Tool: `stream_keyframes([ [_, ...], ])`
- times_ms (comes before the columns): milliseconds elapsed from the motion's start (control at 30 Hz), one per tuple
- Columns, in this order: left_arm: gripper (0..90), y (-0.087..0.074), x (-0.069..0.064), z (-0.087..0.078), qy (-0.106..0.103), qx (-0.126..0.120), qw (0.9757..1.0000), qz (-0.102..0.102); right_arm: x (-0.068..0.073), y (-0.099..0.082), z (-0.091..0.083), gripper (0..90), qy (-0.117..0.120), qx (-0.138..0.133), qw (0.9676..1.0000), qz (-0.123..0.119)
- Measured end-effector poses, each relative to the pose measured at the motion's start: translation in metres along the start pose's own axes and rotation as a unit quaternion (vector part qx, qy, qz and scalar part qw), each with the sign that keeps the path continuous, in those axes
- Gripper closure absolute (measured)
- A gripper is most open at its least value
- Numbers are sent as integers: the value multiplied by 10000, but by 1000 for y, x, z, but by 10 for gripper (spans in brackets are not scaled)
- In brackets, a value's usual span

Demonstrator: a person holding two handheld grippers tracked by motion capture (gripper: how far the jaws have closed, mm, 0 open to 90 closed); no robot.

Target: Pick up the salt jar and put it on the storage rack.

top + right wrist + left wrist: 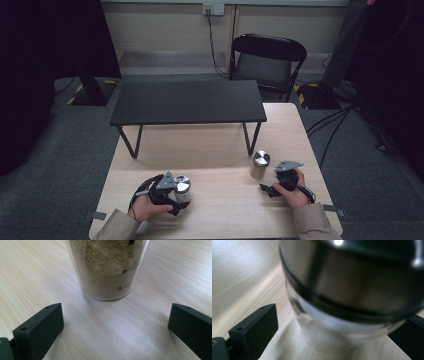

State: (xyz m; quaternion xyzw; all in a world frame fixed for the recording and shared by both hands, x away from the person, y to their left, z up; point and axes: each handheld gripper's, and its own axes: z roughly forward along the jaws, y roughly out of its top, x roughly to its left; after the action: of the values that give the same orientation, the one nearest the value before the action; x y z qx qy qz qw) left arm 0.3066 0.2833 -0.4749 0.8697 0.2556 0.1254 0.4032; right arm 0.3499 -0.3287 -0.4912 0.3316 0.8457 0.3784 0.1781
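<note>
Two jars are seen on the table [220, 150]. The first jar [182, 190] is flanked by the spread jaws of the left gripper [172, 196]. The second jar [259, 164] is faced by the right gripper [270, 189], jaws apart.

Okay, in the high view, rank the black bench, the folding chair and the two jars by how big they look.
1. black bench, largest.
2. folding chair.
3. The jar by the right gripper and the jar between the left gripper's jaws look alike; the second is partly hidden, so no ranking.
</note>
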Motion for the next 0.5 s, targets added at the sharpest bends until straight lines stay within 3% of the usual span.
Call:
stream_keyframes([
  [167,25,2,1,3,5,-2,10000,-51,0,0,0,0,-1,0,10000,0],
  [500,196,2,2,5,-2,-171,9999,-15,0,0,0,0,0,-1,10000,0],
])
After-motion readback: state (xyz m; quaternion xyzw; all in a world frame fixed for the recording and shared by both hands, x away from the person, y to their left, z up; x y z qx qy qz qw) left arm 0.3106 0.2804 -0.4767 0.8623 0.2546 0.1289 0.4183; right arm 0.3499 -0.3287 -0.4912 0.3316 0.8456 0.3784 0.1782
